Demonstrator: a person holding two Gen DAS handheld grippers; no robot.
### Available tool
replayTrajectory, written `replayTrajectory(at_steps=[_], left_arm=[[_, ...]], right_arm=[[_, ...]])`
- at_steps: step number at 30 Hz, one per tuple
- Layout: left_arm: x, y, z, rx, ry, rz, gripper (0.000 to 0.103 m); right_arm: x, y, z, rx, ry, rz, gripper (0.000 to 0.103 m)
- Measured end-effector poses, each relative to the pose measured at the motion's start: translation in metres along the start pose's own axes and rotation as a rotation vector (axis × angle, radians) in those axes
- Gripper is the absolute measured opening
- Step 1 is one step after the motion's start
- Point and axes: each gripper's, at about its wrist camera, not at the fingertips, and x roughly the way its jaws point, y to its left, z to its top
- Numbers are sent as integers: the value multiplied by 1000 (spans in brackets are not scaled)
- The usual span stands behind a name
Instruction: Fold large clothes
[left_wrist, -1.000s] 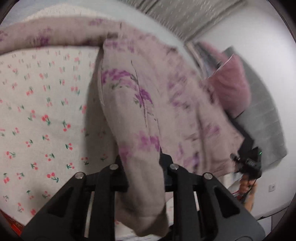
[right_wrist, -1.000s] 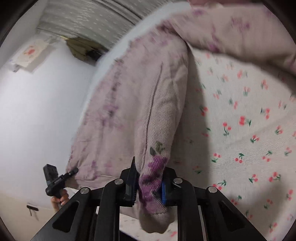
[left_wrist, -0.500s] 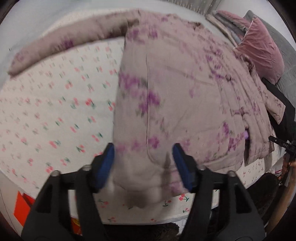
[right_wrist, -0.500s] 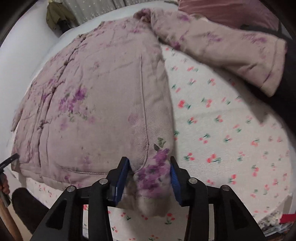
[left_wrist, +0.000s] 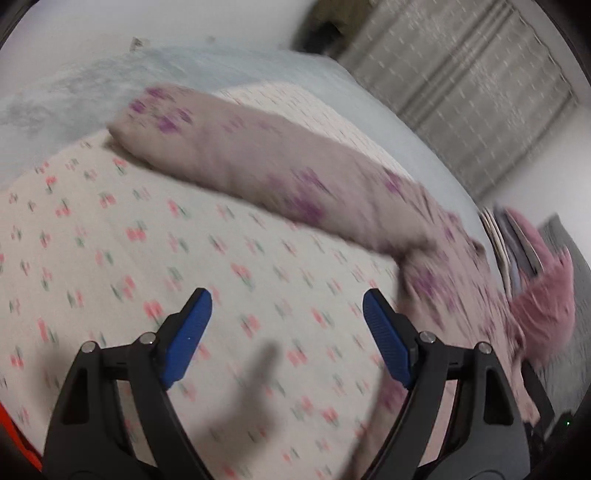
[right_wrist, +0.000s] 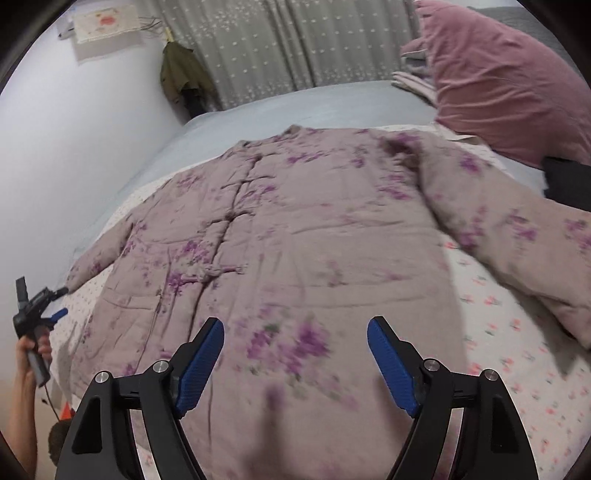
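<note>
A padded mauve coat with purple flowers (right_wrist: 295, 229) lies spread flat on the cherry-print bedsheet (right_wrist: 517, 354), front up, both sleeves out to the sides. My right gripper (right_wrist: 295, 328) hovers over the coat's lower hem, its jaws opening wide with nothing pinched between the blue pads (right_wrist: 201, 363). In the left wrist view one coat sleeve (left_wrist: 258, 162) stretches across the sheet (left_wrist: 110, 258). My left gripper (left_wrist: 282, 306) hangs above bare sheet below that sleeve, jaws opening, nothing between them. The left gripper (right_wrist: 55, 315) also shows at the right wrist view's left edge, held by a hand (right_wrist: 35, 345).
A pink velvet pillow (right_wrist: 498, 81) and folded bedding (right_wrist: 413, 79) sit at the bed's far right. A grey dotted curtain (right_wrist: 288, 44) and a hanging olive garment (right_wrist: 181, 74) back the room. A black item (right_wrist: 565, 181) lies by the right sleeve.
Both grippers let go of the coat's hem corners and opened wide. The coat dropped flat on the bed. My left gripper swung away over bare sheet toward the sleeve; the right rose slightly.
</note>
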Motion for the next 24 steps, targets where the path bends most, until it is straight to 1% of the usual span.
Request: replayTrajectory(at_steps=[1, 2, 4, 6, 7, 8, 10, 11, 12, 13, 14, 15, 16, 17, 18, 19, 20, 21, 22, 23, 24], left_arm=[[7, 8, 8, -25, -23, 14, 84], [16, 17, 16, -60, -30, 24, 84], [35, 35, 30, -134, -27, 31, 84], [49, 48, 40, -185, -34, 41, 84], [54, 52, 46, -198, -56, 43, 84], [60, 55, 56, -201, -106, 50, 83], [69, 56, 72, -201, -158, 90, 76], [73, 57, 79, -209, -165, 111, 66], [77, 59, 84, -222, -174, 129, 39], [82, 59, 92, -235, -175, 161, 20], [81, 57, 98, -222, -174, 185, 14], [69, 51, 103, -205, -238, 183, 13], [49, 47, 105, -189, -347, 164, 13], [38, 44, 106, -166, -411, 175, 13], [33, 38, 110, -118, -449, 263, 14], [40, 35, 116, -68, -428, 349, 16], [53, 35, 121, -39, -352, 419, 22], [64, 36, 124, -35, -278, 454, 22], [72, 37, 125, -51, -212, 469, 22], [70, 36, 121, -74, -194, 463, 24], [66, 34, 117, -95, -201, 456, 36]], right_arm=[[12, 5, 3, -13, -2, 2, 81], [24, 9, 5, -26, -8, -1, 81], [44, 14, 4, -50, -7, -21, 81], [63, 15, -1, -68, 7, -36, 81], [72, 14, -2, -69, 17, -37, 81], [78, 13, -4, -69, 26, -39, 81], [89, 10, -6, -77, 37, -44, 81], [91, 8, -8, -82, 37, -44, 81], [92, 6, -9, -87, 35, -44, 81], [94, 6, -8, -89, 32, -46, 81], [94, 5, -8, -91, 29, -49, 81], [93, 4, -9, -93, 28, -51, 81], [93, 4, -9, -98, 29, -51, 81], [91, 4, -10, -102, 28, -53, 81], [91, 5, -10, -109, 27, -57, 81], [91, 6, -10, -115, 27, -60, 81], [92, 6, -11, -121, 31, -65, 81], [92, 7, -10, -125, 33, -67, 81], [92, 7, -10, -128, 34, -68, 81], [91, 6, -10, -126, 30, -67, 81], [90, 6, -10, -123, 28, -67, 81]])
